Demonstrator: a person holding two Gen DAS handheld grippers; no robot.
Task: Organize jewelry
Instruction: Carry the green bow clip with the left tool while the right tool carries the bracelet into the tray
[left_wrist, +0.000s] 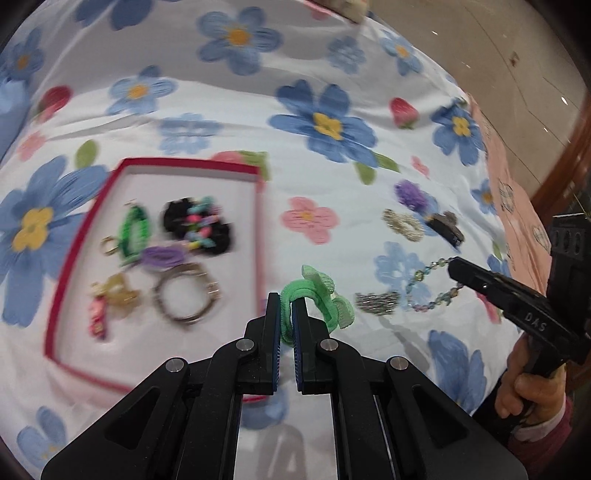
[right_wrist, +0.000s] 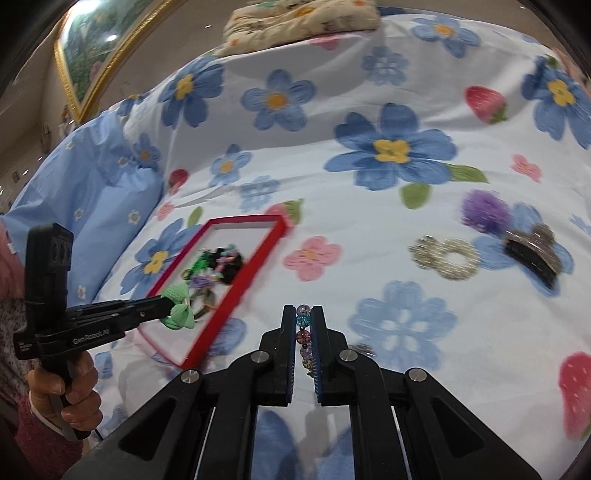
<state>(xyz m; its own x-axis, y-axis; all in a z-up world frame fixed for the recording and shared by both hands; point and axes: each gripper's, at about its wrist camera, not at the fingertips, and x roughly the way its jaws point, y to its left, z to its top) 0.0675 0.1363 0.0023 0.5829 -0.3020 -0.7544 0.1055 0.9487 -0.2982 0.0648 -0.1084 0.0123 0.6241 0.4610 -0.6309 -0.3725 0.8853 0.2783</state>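
My left gripper (left_wrist: 286, 304) is shut on a green bow hair tie (left_wrist: 317, 299) and holds it above the bedspread, just right of the red-rimmed tray (left_wrist: 255, 221). The tray holds a black scrunchie (left_wrist: 199, 225), a green clip (left_wrist: 133, 229), a metal bangle (left_wrist: 184, 295) and other pieces. My right gripper (right_wrist: 303, 314) is shut on a coloured bead bracelet (right_wrist: 303, 325); in the left wrist view the bracelet (left_wrist: 428, 291) hangs from it. The left gripper with the bow (right_wrist: 179, 308) shows over the tray (right_wrist: 229, 295) in the right wrist view.
On the flowered bedspread lie a purple pompom tie (right_wrist: 484, 210), a silver sparkly figure-eight piece (right_wrist: 447, 260), a black glitter hair claw (right_wrist: 532, 253) and a small silver piece (left_wrist: 376, 301). A blue pillow (right_wrist: 92, 206) lies left, a folded quilt (right_wrist: 303, 22) at the far end.
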